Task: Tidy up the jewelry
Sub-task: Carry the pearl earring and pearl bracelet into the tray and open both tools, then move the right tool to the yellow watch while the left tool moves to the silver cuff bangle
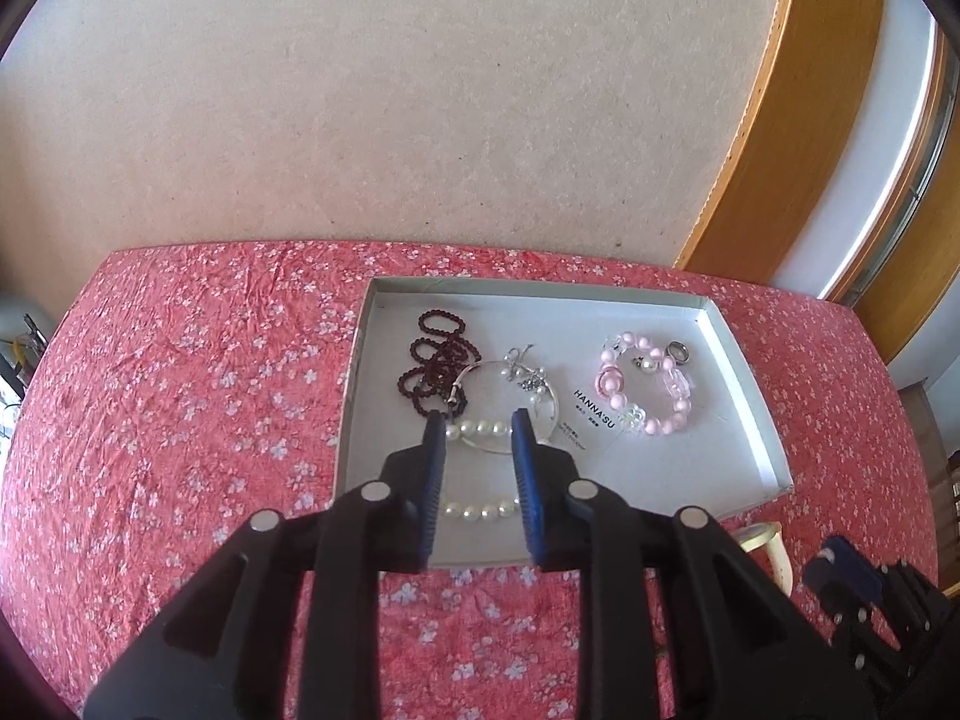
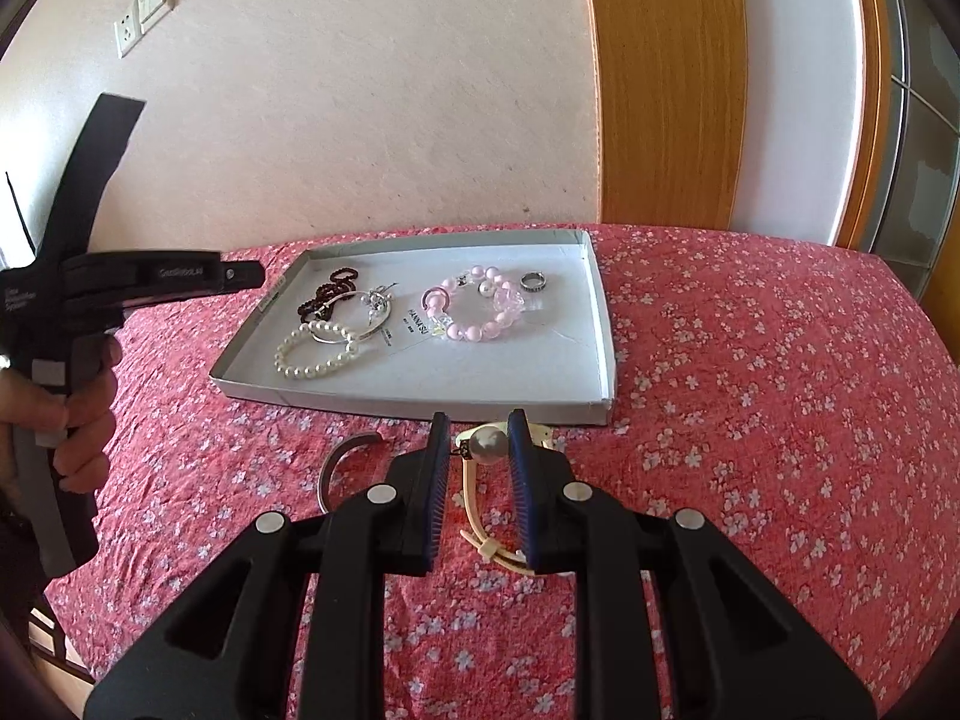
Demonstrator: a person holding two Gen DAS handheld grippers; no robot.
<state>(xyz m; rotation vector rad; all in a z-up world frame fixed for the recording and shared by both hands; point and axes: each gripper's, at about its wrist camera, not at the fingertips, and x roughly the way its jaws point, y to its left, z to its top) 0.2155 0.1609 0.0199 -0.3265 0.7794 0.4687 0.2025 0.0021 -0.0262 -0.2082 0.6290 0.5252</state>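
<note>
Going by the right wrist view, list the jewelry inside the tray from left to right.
White pearl bracelet → dark red bead strand → silver bangle → pink bead bracelet → silver ring, all lying in the grey tray.

My right gripper (image 2: pixel 478 441) hangs over the red floral cloth (image 2: pixel 750 396) with its jaws apart, a cream strap with a big pearl (image 2: pixel 487 445) lying between them, untouched as far as I can tell. A grey metal bangle (image 2: pixel 339 462) lies just left of it. Beyond sits the shallow grey tray (image 2: pixel 591 354), holding a pearl bracelet (image 2: pixel 315 357), dark beads (image 2: pixel 327 294), a pink bead bracelet (image 2: pixel 480 306) and a ring (image 2: pixel 531 282). My left gripper (image 2: pixel 240 273) points in from the left, held in my hand (image 2: pixel 84 414).
</note>
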